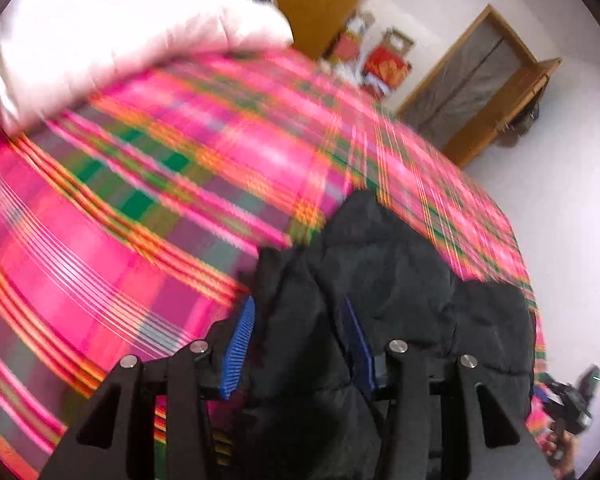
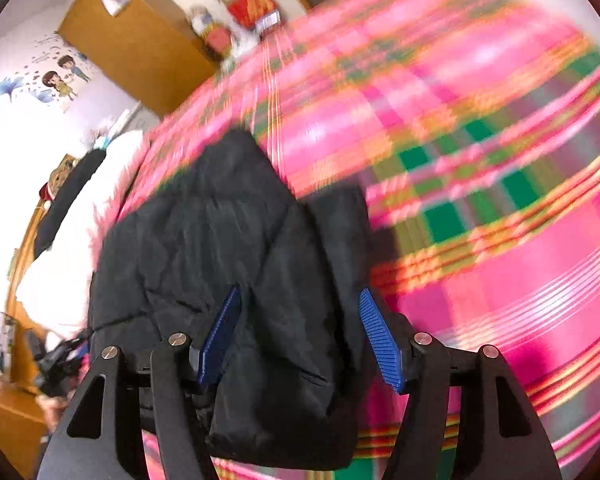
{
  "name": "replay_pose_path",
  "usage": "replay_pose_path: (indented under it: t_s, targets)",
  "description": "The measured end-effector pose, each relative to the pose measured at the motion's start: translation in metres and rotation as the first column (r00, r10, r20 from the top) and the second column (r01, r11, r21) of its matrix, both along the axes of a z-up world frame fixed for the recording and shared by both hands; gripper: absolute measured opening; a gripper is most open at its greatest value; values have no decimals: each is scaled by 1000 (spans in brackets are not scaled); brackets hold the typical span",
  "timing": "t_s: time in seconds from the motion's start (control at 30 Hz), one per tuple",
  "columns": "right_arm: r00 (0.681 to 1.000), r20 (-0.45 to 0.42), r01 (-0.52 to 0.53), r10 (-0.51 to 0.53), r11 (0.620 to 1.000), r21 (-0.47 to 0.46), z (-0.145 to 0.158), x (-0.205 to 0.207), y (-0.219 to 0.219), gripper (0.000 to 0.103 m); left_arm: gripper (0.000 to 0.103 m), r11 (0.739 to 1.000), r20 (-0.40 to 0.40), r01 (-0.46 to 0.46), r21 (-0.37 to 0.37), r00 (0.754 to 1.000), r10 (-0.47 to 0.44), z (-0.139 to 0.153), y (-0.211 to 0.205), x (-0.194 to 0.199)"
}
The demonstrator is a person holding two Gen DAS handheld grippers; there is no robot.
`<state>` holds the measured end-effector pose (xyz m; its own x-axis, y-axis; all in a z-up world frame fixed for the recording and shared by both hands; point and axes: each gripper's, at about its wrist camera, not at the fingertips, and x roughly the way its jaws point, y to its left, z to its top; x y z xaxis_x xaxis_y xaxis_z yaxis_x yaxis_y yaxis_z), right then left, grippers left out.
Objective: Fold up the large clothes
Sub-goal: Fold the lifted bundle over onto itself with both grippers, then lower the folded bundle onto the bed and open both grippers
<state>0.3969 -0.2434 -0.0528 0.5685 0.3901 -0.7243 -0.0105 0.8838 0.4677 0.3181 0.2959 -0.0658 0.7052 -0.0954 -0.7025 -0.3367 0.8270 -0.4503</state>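
You're mid-fold — both tools have hold of the black padded jacket [image 1: 380,280] and the blur across the plaid bedspread [image 1: 140,200] suggests the garment is being carried over the bed. Your left tool [image 1: 300,344] has its blue pads closed in on a thick bunch of the fabric, which fills the gap between them. Your right tool [image 2: 300,340] stands wider, yet the jacket also packs the space between its pads, so I judge it clamped on a bulky fold as well. The jacket hangs bunched between the two tools, its far part lying on the bedspread near the bed's edge.

Next you'll likely need to draw the two held parts out evenly and lay them down flat so the halves meet — padded cloth springs back, so press it down before letting go.

Mind the white duvet [image 1: 120,40] heaped at the head of the bed; it's close to the jacket in the right view and could crowd the fold. A wooden wardrobe [image 2: 132,40] and red boxes [image 1: 386,64] stand well beyond the bed, out of your way.
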Motion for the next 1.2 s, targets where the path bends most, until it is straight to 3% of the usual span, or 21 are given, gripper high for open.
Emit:
replay_pose_path:
  t_s: [0.07,0.13,0.27,0.43,0.47,0.57,0.7,0.77,0.87,1.03,1.2]
  targets:
    - [997,76,-15,19,998,-54,23,-2,17,63,48,999,44,9,44,999,-11,22,-9,1]
    - [990,111,-73,83,993,-90,34,4,45,63,48,992,86,90,85,992,-97,41,-38,12]
    - [976,104,-172,193,968,-181,31,31,99,63,48,957,97,250,148,959,-265,53,-106,48]
    - [980,-22,-196,198,941,-274,-11,65,122,63,48,874,46,420,244,895,-443,45,-195,88]
    - [982,-38,-189,185,943,-275,-19,69,118,63,48,848,14,455,272,879,-477,40,-213,98]
    - [987,-78,-154,138,953,-263,-34,80,106,63,48,809,-115,506,299,860,-496,15,-247,121]
    - [985,-98,-164,143,948,-274,-29,81,111,63,48,828,-185,482,285,876,-446,-2,-247,142]
    - [986,-89,-162,143,947,-279,-18,76,110,63,48,852,-190,464,243,884,-427,3,-236,141]
    - [989,-36,-151,146,957,-248,6,55,102,63,47,860,-165,437,262,899,-406,19,-230,125]
    - [988,44,-132,146,964,-229,41,-5,95,63,47,886,-58,369,281,928,-367,56,-210,58]
    - [984,100,-122,149,964,-238,66,-89,97,63,48,908,-25,312,280,948,-318,78,-201,-19]
